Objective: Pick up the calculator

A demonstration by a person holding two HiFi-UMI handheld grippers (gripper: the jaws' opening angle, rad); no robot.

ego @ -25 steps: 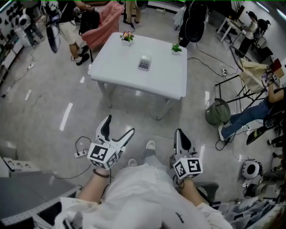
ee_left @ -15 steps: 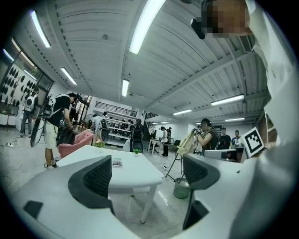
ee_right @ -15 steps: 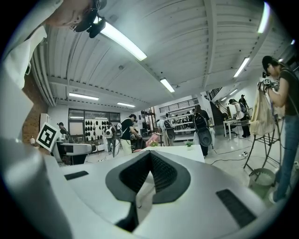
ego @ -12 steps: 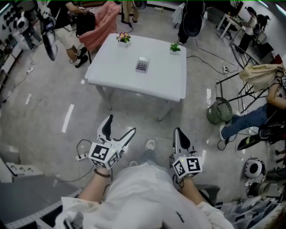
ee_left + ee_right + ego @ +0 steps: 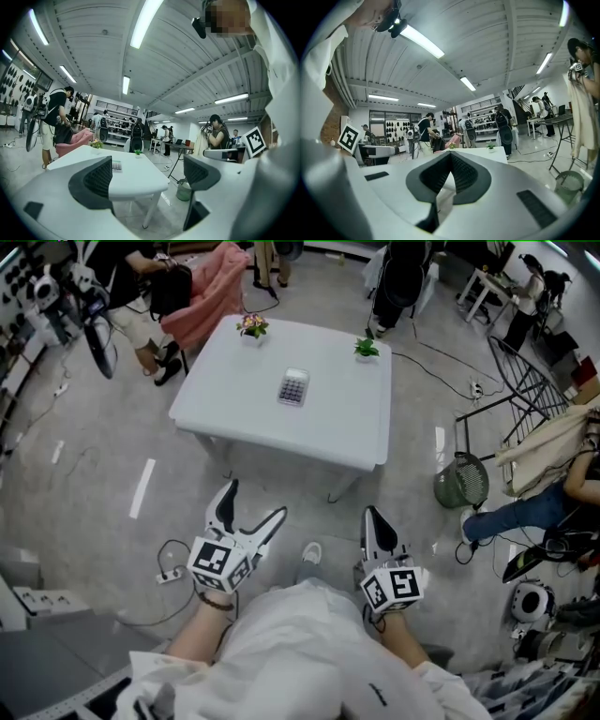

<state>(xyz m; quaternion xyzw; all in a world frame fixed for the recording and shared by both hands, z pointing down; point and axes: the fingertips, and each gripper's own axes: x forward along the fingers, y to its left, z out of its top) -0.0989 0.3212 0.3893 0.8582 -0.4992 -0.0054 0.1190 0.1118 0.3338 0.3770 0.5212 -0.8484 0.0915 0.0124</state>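
In the head view, a square white table [image 5: 337,418] with a smooth top stands in the upper middle of the frame. The calculator [image 5: 293,387], a small flat rectangle with dark keys, lies near the middle of the top, well apart from both grippers. Low in the frame, the left gripper [image 5: 253,501] has its two pointed jaws spread wide, and the right gripper [image 5: 374,518] has its jaws together.

In the left gripper view, the dark ribbed pads [image 5: 96,180] stand far from each other and hold nothing. The calculator [image 5: 116,165] shows small on the tabletop beyond them.

In the right gripper view, the ribbed pads [image 5: 464,176] meet at the tip, with nothing between them.
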